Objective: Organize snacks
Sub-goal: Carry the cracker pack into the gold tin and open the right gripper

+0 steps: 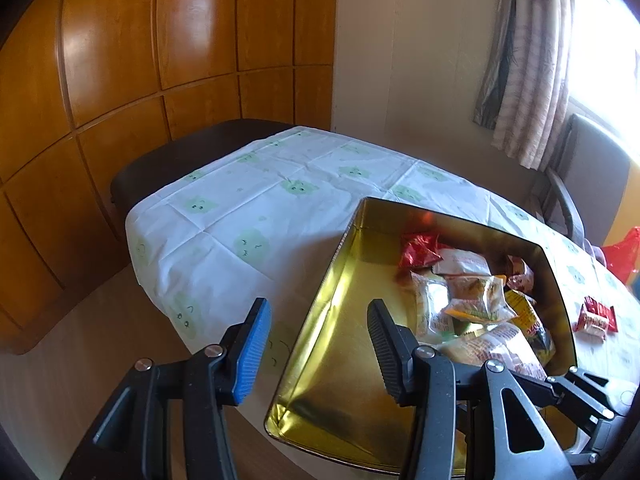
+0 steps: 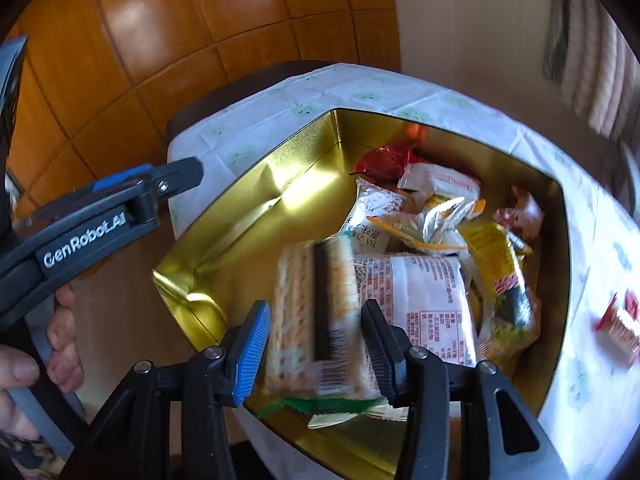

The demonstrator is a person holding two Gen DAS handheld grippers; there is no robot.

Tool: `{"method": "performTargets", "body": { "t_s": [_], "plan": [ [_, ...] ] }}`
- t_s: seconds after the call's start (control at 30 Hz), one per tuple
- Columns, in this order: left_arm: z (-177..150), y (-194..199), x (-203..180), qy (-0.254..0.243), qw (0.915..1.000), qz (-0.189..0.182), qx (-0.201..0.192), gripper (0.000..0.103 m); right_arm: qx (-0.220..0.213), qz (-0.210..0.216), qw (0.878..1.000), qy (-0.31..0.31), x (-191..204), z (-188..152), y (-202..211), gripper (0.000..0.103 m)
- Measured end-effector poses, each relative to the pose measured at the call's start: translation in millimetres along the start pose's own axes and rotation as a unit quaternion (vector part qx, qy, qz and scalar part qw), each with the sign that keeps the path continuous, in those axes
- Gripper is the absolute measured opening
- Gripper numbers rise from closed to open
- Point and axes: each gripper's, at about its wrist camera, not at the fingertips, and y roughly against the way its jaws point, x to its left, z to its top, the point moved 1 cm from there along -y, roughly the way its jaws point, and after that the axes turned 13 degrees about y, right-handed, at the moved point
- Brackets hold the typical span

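Observation:
A gold tin box sits on the table near its front edge and holds several snack packets. My left gripper is open and empty, and its jaws straddle the tin's left wall. My right gripper is open over the tin's near end. A cracker packet lies blurred between its jaws, with gaps on both sides. The right gripper also shows at the lower right of the left wrist view. A red snack packet lies on the cloth right of the tin.
A white cloth with green faces covers the dark table. Wooden wall panels stand behind and left. A chair and a curtain are at the right. A red bag lies at the far right.

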Motion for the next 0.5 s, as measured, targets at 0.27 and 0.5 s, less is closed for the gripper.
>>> {"method": "performTargets", "body": {
  "t_s": [0.27,0.5],
  "plan": [
    [-3,5,-7,-0.007,0.9999,-0.006,-0.004,0.051,0.005,-0.007,1.0,0.001,0,-8,5,0.048],
    [-4,9,-10,-0.01,0.9998,-0.013,-0.007,0.051,0.013,-0.044,0.999,0.021,5,-12,7,0.033]
  ]
}}
